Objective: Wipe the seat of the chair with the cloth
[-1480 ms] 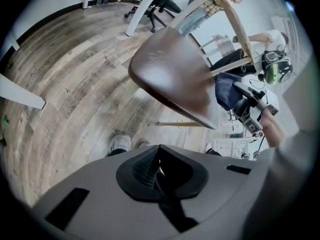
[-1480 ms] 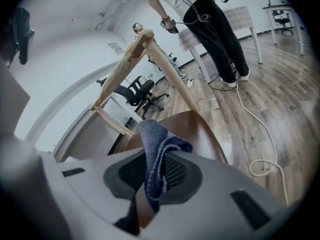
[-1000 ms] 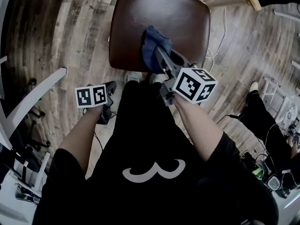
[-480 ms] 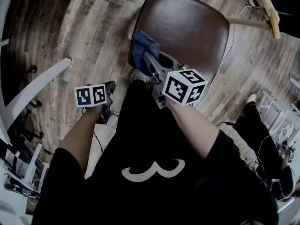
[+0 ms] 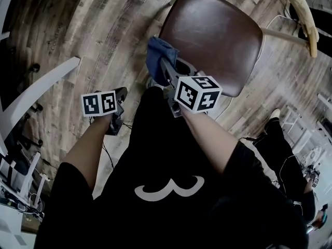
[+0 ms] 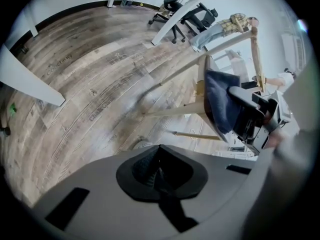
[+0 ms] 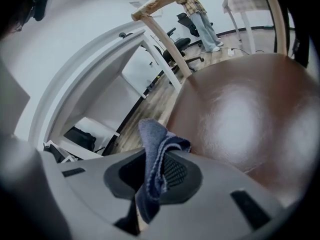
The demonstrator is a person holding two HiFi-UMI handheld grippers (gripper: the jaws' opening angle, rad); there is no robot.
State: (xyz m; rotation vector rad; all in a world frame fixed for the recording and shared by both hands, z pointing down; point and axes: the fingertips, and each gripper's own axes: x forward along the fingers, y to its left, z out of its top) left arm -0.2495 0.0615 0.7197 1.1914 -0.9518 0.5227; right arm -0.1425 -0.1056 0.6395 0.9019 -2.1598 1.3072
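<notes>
Cloth (image 5: 158,56), clamped lengthwise in right gripper (image 5: 166,69), points at seat (image 5: 218,35) edge; left gripper (image 6: 159,170) closed.

The chair (image 5: 298,9) has pale wooden legs and a brown, shiny seat (image 5: 215,35) with round corners. The seat is flat and bare, with light shining on it. The cloth (image 5: 158,56) is dark blue with a lighter stitched edge. It is scrunched up, pinched in the right gripper (image 7: 152,179), at the near left edge of the seat.
</notes>
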